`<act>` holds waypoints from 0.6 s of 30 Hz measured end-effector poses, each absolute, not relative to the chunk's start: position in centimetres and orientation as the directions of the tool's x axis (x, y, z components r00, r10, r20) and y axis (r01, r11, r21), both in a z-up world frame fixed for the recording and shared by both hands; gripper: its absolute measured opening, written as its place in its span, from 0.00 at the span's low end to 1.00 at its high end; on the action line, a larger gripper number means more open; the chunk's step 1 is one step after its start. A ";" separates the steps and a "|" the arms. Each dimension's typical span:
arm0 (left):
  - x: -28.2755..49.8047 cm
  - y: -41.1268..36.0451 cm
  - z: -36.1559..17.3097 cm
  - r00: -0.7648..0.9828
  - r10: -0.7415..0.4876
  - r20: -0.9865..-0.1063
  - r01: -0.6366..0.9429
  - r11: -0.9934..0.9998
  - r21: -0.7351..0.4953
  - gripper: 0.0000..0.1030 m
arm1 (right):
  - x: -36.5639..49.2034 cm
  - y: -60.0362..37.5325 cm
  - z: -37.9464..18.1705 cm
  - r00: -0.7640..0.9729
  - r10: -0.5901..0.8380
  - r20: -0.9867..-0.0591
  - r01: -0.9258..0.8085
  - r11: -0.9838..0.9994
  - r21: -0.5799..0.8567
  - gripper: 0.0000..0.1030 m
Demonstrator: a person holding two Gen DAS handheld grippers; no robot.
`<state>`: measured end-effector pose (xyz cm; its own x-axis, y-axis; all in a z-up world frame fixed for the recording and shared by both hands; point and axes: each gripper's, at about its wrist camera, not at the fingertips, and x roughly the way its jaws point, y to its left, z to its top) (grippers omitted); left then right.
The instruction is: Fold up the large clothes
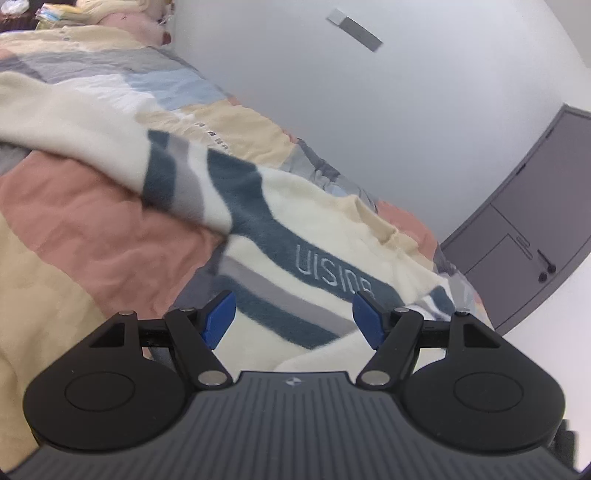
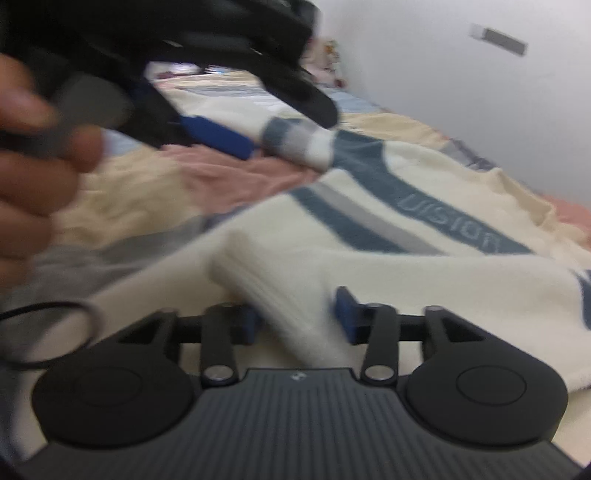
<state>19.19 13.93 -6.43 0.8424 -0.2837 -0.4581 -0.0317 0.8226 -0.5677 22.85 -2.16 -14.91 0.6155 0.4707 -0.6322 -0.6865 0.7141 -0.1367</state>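
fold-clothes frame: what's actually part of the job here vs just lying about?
Part of the job:
- cream sweater with teal and grey stripes
- its ribbed cuff, between the right tongs' blue pads, not pressed
- left tongs, open over the sweater

Just lying about:
- patchwork bedspread underneath
- pillows and clutter at the bed's far end
- grey cabinet
- wall plate

The cream sweater (image 1: 332,236) carries pale embroidered lettering on its dark teal chest stripe (image 2: 388,177); the right wrist view reads it as "UISION". In the left wrist view its last letter hides behind a blue gripper pad. Small dark print on the patchwork bedspread (image 1: 110,236) is too tiny to read.
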 end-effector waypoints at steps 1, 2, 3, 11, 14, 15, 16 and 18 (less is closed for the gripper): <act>19.2 13.7 -6.4 0.839 -0.298 -0.455 -0.017 0.821 -0.570 0.72 | 21.7 -2.5 -16.2 0.598 0.486 -0.638 -0.700 0.705 -0.118 0.50; 19.1 13.4 -6.4 0.835 -0.312 -0.453 -0.005 0.819 -0.574 0.72 | 21.1 -3.1 -16.0 0.584 0.495 -0.643 -0.708 0.698 -0.107 0.50; 19.0 13.1 -6.3 0.832 -0.324 -0.451 0.007 0.818 -0.575 0.72 | 20.5 -3.6 -15.6 0.579 0.498 -0.646 -0.712 0.695 -0.103 0.50; 18.3 8.3 -6.3 0.788 -0.391 -0.475 0.133 0.862 -0.489 0.71 | 18.0 -11.2 -12.1 0.602 0.457 -0.655 -0.608 0.794 -0.005 0.50; 18.5 6.6 -6.9 0.763 -0.412 -0.498 0.164 0.868 -0.468 0.71 | 17.9 -14.3 -11.7 0.648 0.408 -0.644 -0.504 0.863 0.041 0.50; 18.6 6.1 -7.2 0.756 -0.410 -0.511 0.169 0.875 -0.454 0.71 | 18.1 -15.2 -11.8 0.662 0.377 -0.648 -0.454 0.890 0.053 0.50; 18.7 5.4 -7.6 0.747 -0.402 -0.530 0.171 0.886 -0.431 0.71 | 18.4 -16.1 -12.0 0.674 0.341 -0.655 -0.397 0.915 0.069 0.50; 19.0 4.3 -8.5 0.723 -0.372 -0.582 0.162 0.910 -0.380 0.71 | 19.0 -17.9 -12.5 0.685 0.289 -0.669 -0.293 0.950 0.110 0.50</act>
<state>18.96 4.29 -8.52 0.7230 -0.3720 -0.5821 0.1622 0.9105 -0.3805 18.97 -17.88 -12.47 0.6854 0.2885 -0.6686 -0.2928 0.9499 0.1098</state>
